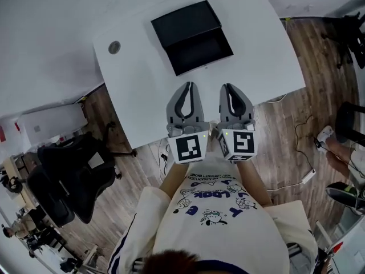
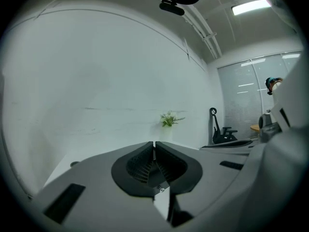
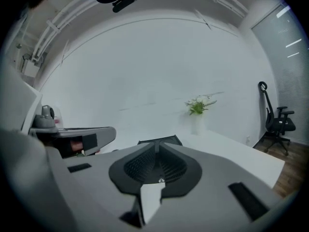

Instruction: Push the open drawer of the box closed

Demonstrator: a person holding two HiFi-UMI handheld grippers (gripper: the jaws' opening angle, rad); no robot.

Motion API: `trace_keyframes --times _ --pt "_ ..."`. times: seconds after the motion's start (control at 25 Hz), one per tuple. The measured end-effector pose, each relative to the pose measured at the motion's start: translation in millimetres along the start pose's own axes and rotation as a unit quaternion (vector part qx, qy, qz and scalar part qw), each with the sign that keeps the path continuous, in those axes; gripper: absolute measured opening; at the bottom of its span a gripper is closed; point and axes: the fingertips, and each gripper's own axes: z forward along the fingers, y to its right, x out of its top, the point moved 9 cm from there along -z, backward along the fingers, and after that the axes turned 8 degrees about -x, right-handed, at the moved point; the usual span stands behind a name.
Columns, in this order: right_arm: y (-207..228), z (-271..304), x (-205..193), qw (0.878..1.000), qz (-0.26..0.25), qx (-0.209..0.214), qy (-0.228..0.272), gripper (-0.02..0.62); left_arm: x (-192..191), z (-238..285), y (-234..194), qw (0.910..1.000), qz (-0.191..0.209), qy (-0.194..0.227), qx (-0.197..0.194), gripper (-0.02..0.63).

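Observation:
A black box [image 1: 185, 21] lies on the white table [image 1: 137, 90], with its drawer [image 1: 199, 51] pulled out toward me. My left gripper [image 1: 187, 86] and right gripper [image 1: 226, 87] are side by side near the table's front edge, short of the drawer and not touching it. Both point at the drawer. In the left gripper view the left gripper [image 2: 154, 144] has its jaws together with nothing between them. In the right gripper view the right gripper [image 3: 157, 145] is likewise shut and empty, and the top edge of the box [image 3: 159, 140] shows just past its tips.
A round cable hole [image 1: 114, 47] sits at the table's back left. A potted plant [image 3: 199, 105] stands by the white wall at the table's far side. A black office chair [image 1: 68, 176] is on the wood floor to the left, and cables [image 1: 308, 153] lie on the right.

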Motion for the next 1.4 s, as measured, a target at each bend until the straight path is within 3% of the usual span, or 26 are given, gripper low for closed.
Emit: trace_keyframes --times 0.52,0.92,1.2,1.28,1.32,1.4 --pt "21 50 -27 0.995 -0.010 0.077 -0.060 0.037 -29 24 4 0.9957 -0.019 -0.031 0.085 0.023" --pt "20 77 -38 0.992 -0.023 0.079 -0.094 0.038 -49 33 -12 0.9906 -0.054 -0.045 0.117 0.023" --pt "20 94 -56 0.989 -0.038 0.071 -0.128 0.040 -67 43 -23 0.9884 -0.078 -0.065 0.113 0.023" --pt "20 98 -63 0.987 -0.035 0.073 -0.140 0.067 -74 45 -25 0.9873 -0.085 -0.073 0.113 0.023" --pt "19 100 -67 0.986 -0.035 0.073 -0.146 0.111 -77 46 -27 0.9865 -0.089 -0.077 0.114 0.023" --pt "18 106 -73 0.984 -0.040 0.072 -0.156 0.114 -82 48 -31 0.9852 -0.094 -0.084 0.116 0.023"
